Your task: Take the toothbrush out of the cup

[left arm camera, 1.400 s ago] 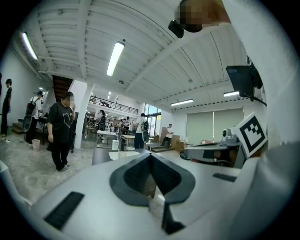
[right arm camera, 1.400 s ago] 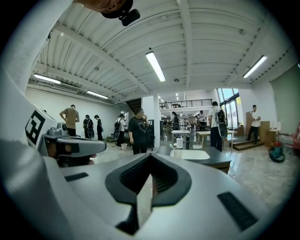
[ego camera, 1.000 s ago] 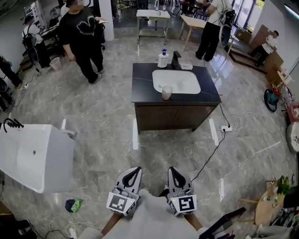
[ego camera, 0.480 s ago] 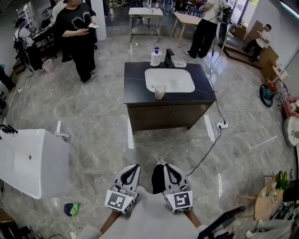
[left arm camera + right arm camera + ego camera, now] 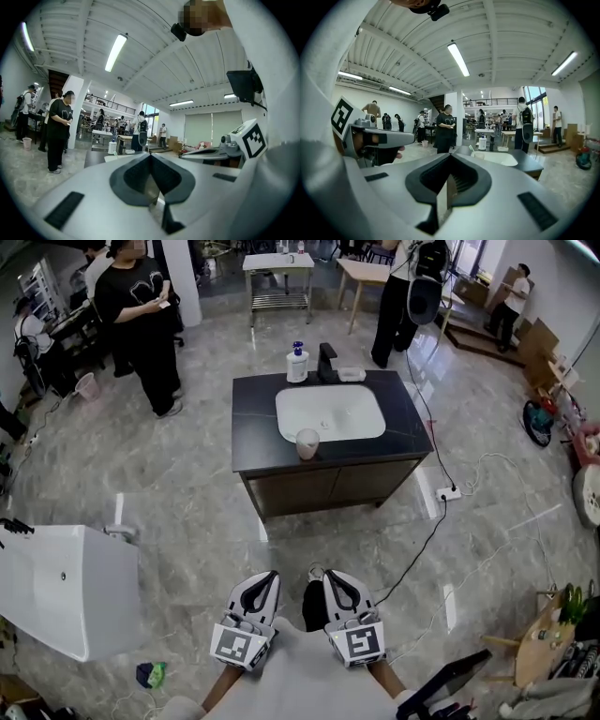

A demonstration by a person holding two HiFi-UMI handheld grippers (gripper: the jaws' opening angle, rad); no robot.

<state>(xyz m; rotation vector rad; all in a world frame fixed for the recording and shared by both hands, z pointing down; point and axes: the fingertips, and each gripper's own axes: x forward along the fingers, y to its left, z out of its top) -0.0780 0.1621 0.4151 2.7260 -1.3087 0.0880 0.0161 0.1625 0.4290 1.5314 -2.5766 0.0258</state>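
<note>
A pale cup (image 5: 307, 442) stands on the dark vanity counter (image 5: 253, 418), at the front rim of the white sink basin (image 5: 328, 412). In the right gripper view the cup (image 5: 479, 155) holds a green-headed toothbrush (image 5: 471, 148) that leans left. Both grippers are low in the head view, far short of the vanity, and point toward it. My left gripper (image 5: 266, 577) has its jaws together with nothing between them, and so does my right gripper (image 5: 331, 576). The left gripper view shows shut jaws (image 5: 150, 157) and the counter far ahead.
A soap bottle (image 5: 297, 363) and a black faucet (image 5: 326, 361) stand at the back of the counter. A white bathtub (image 5: 58, 589) sits at left, a cable (image 5: 424, 538) and power strip (image 5: 449, 493) lie on the floor at right. A person in black (image 5: 141, 320) stands far left.
The vanity has slid lower and nearer in the head view as both grippers were carried forward toward it. Their jaws stayed together.
</note>
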